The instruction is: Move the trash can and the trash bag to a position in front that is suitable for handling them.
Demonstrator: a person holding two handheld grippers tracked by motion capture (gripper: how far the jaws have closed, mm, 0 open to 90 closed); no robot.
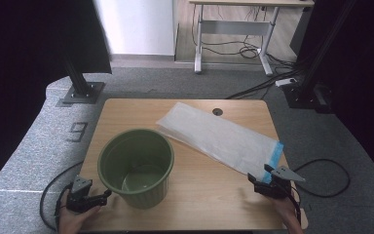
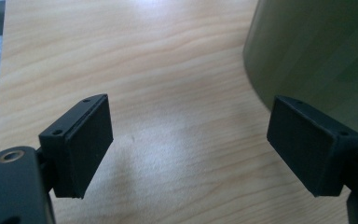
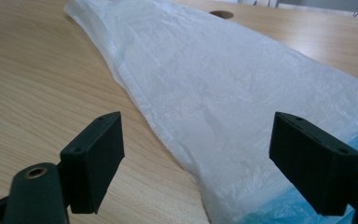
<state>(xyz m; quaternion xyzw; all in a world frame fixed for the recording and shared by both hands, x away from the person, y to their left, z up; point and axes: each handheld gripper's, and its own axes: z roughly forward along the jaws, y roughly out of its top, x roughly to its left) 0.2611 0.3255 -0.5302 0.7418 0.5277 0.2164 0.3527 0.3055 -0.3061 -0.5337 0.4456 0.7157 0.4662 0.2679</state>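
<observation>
A green ribbed bin (image 1: 136, 165) stands upright and empty on the wooden table (image 1: 209, 195), left of centre. A flat white plastic bag (image 1: 219, 137) with a blue end strip (image 1: 274, 158) lies diagonally from the table's back centre to its right side. My left gripper (image 1: 100, 197) sits open at the front left, just beside the bin's base; the bin wall (image 2: 317, 51) rises right by its right jaw. My right gripper (image 1: 263, 181) is open at the front right, its jaws wide apart over the bag's (image 3: 233, 93) blue-edged end (image 3: 307, 205).
A round cable hole (image 1: 217, 111) sits near the table's back edge. Grey carpet surrounds the table, with cables (image 1: 321, 180) on the right. A black frame foot (image 1: 80, 92) stands at the back left and a desk (image 1: 233, 29) farther behind.
</observation>
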